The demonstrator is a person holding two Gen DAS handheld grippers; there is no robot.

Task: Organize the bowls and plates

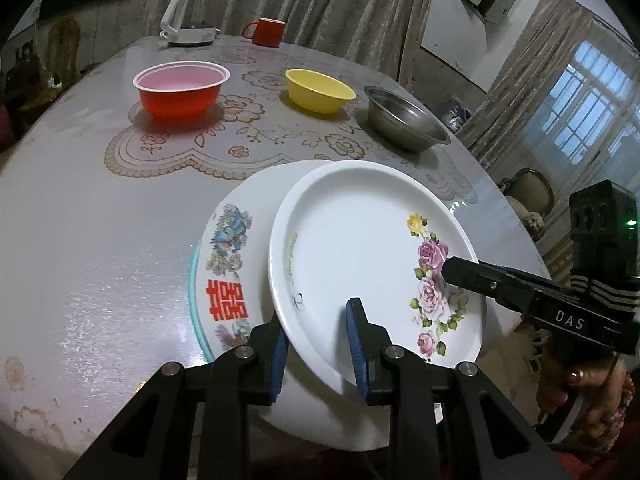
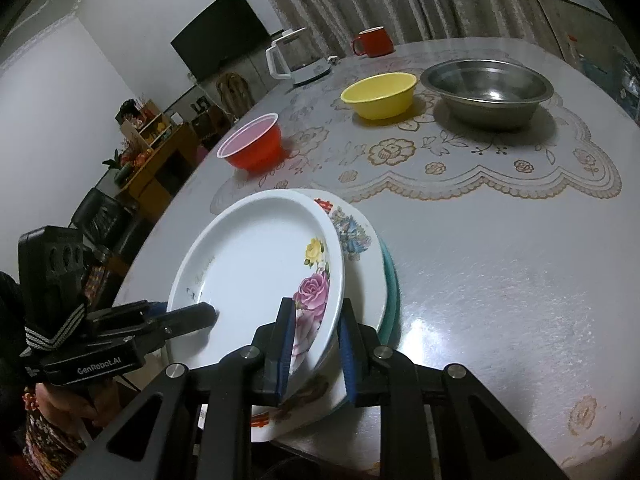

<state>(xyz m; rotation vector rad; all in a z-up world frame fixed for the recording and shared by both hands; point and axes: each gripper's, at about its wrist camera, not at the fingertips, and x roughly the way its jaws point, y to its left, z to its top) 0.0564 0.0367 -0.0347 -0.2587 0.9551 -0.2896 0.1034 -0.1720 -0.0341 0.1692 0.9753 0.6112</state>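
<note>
Blue-padded fingers of the left gripper straddle the near rim of the rose plate, one pad under it and one over it, though whether they pinch it tight I cannot tell. On the plate's opposite edge the right gripper likewise has its pads either side of the rim by the pink roses, with a visible gap at the outer pad. That plate sits tilted on a second plate with red characters and a teal edge, at the near edge of the table. Beyond the plates stand a red bowl, a yellow bowl and a steel bowl; farther still, a kettle and red mug.
</note>
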